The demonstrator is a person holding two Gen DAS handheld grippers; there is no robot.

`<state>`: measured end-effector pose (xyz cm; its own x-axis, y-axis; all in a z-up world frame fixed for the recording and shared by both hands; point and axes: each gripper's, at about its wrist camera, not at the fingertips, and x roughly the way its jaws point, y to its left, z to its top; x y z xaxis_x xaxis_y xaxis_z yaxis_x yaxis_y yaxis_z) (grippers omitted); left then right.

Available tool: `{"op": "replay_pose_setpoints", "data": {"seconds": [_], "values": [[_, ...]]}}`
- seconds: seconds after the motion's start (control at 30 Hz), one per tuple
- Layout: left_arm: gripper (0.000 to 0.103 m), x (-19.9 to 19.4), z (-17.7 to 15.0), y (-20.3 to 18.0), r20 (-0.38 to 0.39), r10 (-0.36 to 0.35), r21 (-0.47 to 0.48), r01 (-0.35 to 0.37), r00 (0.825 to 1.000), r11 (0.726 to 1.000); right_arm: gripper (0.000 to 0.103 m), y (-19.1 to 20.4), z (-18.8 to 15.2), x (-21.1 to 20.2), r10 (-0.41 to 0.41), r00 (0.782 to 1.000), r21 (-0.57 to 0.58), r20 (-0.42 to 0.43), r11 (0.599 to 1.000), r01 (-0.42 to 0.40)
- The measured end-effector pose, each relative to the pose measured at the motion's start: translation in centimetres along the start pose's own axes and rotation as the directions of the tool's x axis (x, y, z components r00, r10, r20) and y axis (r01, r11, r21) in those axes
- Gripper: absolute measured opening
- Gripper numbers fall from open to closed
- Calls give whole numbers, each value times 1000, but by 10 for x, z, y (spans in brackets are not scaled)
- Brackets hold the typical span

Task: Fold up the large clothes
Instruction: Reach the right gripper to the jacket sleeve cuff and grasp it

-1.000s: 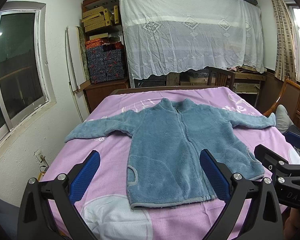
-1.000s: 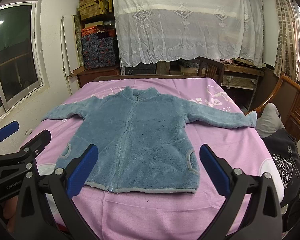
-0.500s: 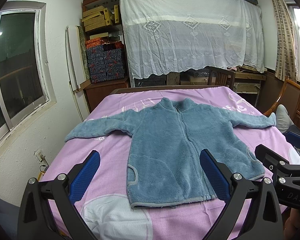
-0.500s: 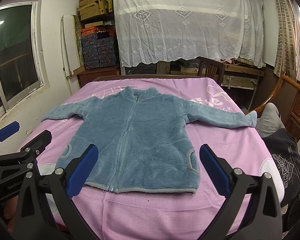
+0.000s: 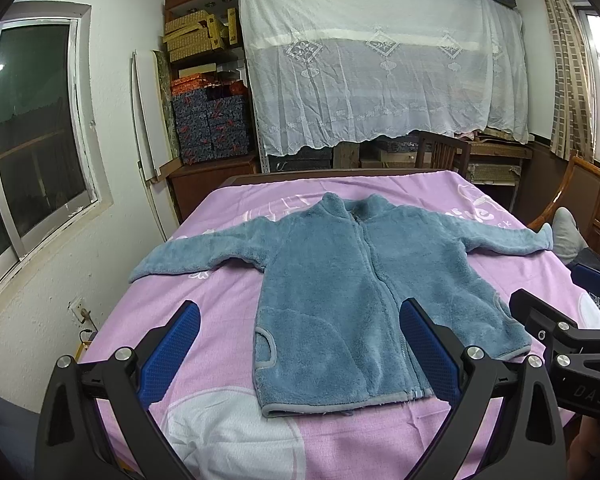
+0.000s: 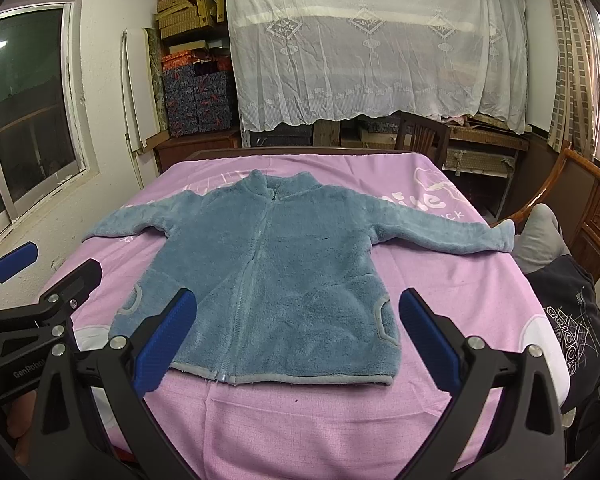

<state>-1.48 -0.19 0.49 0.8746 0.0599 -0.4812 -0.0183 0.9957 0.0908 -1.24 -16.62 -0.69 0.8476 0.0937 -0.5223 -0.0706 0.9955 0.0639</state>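
A blue-grey fleece jacket [image 5: 352,288] [image 6: 268,272] lies flat, front up and zipped, on the pink bedsheet [image 5: 228,296] [image 6: 452,292], with both sleeves spread out sideways. My left gripper [image 5: 300,344] hovers open above the near edge of the bed, over the jacket's left hem and pocket. Over the hem's right half my right gripper [image 6: 298,332] also stands open. Neither holds anything or touches the fleece. Each gripper shows at the edge of the other's view.
A white wall with a window [image 5: 32,128] runs along the bed's left side. Stacked boxes [image 5: 212,124] and a lace-covered shelf [image 5: 380,60] stand beyond the far end. A wooden chair [image 6: 580,204], a grey cushion [image 6: 540,236] and a dark garment [image 6: 572,312] lie at the right.
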Motion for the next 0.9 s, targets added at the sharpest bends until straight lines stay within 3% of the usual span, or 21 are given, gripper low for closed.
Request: {"op": "replay_pose_setpoints", "data": {"seconds": [0.1,0.23,0.43,0.53,0.63,0.67,0.7,0.8,0.9], "values": [[100,9,-9,5,-23,1,2,-1,1000,1000,99,0,-4,4,3,1000,6,-14,1000,-3],[100,38,-24,19,-114,20,-13,-22,993,1000,99,-9,-12,20,1,998,28,-59,1000,1],[100,95,-50,53,-312,-35,-91,7,949,996,99,-40,-27,60,-42,984,82,-174,995,56],[100,112,-57,58,-353,-67,-105,32,933,994,99,-56,-33,74,-2,979,124,-204,992,28],[99,126,-63,58,-377,-49,-80,20,925,997,98,-68,-40,83,17,976,160,-216,987,18],[95,129,-65,58,-386,-49,-77,21,921,997,94,-68,-44,86,14,974,153,-226,988,21],[91,134,-69,58,-403,-55,-76,27,914,997,78,-69,-46,90,6,970,138,-241,990,28],[89,142,-74,61,-425,-80,-90,46,902,995,47,-69,-58,103,-25,949,96,-315,994,58],[90,136,-76,61,-405,-61,-52,43,912,998,43,-71,-73,104,-39,943,66,-331,996,64]]}}
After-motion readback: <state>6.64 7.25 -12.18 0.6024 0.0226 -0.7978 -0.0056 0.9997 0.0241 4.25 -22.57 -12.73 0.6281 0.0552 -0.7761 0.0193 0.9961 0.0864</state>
